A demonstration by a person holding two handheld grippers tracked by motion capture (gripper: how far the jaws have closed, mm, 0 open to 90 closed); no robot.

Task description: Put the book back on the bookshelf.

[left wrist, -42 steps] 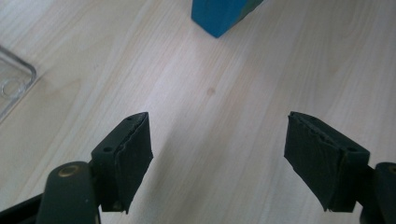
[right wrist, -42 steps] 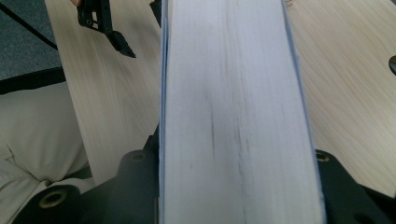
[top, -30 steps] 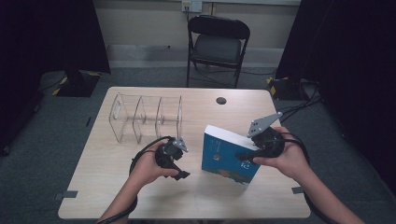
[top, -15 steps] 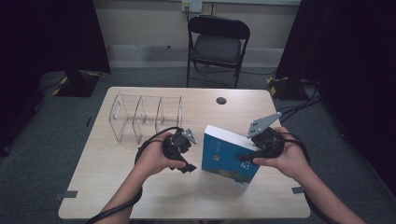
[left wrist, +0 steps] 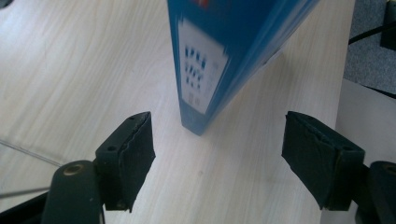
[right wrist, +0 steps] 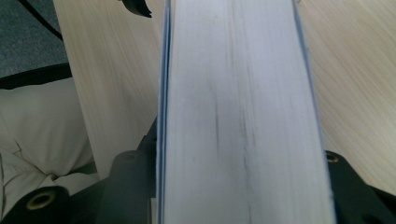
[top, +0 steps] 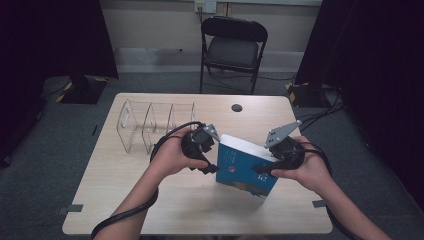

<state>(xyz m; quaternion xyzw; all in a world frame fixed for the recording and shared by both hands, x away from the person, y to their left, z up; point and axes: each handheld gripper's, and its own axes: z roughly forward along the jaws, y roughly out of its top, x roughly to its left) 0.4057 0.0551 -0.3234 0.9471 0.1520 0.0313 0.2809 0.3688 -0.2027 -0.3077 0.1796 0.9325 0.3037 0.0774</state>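
Moved: left gripper [top: 209, 167], jaws apart, up to blue book [top: 245, 167]; right gripper [top: 261, 170] clamps it, just loosening. Next: left grasps spine.

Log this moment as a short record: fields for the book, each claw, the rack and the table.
book: blue book, standing tilted on the table, page edges toward the right claw
right claw: right claw shut on the book across its thickness; its jaws have just been opening slightly
left claw: left claw open, jaws either side of the book's near corner, not touching it
rack: clear divider rack, no items in it, at the table's far left
table: light wood table
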